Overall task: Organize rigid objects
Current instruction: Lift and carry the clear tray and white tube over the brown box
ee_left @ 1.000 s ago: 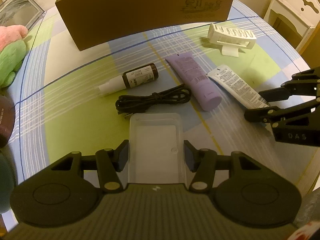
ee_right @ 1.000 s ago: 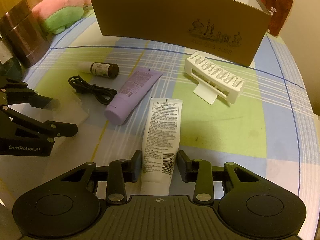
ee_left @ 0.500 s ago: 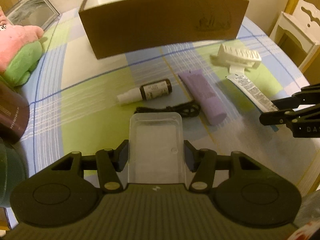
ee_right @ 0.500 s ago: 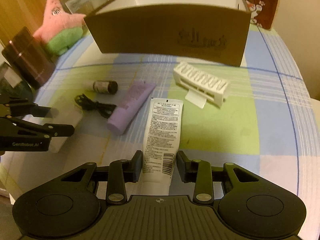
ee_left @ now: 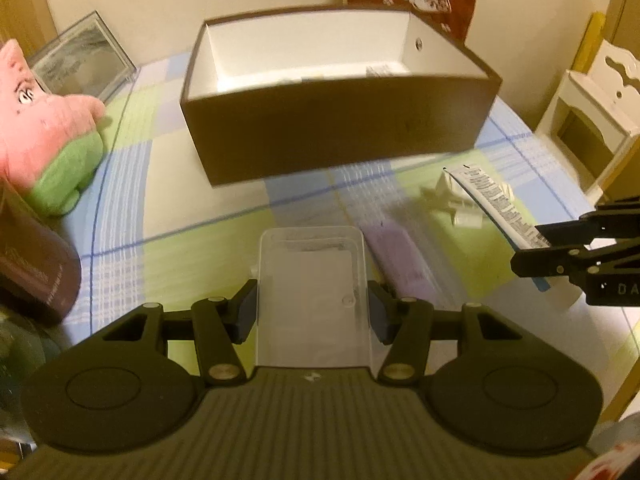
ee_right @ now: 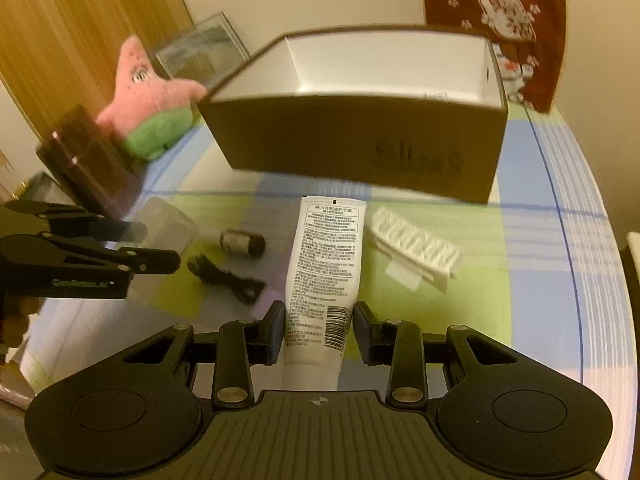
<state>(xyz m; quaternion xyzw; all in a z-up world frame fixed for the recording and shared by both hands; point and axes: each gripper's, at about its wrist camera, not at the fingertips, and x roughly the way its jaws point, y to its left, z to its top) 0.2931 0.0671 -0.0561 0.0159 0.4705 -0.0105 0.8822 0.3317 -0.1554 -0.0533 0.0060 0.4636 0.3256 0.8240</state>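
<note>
Your left gripper (ee_left: 312, 314) clamped a clear plastic case (ee_left: 313, 292) across its width, lifted above the table's (ee_left: 168, 208) near edge. Your right gripper (ee_right: 315, 332) pinched a white tube (ee_right: 326, 264) near its cap end, jaws narrow. The open brown box (ee_right: 360, 136) stood at the far edge. Risk: the slick case could slide from the pads; the tube's long free end could catch the box's near wall.

My left gripper (ee_left: 312, 312) clamps its load; my right gripper (ee_right: 319, 332), just beside it, pinches too, both pitched downward.
</note>
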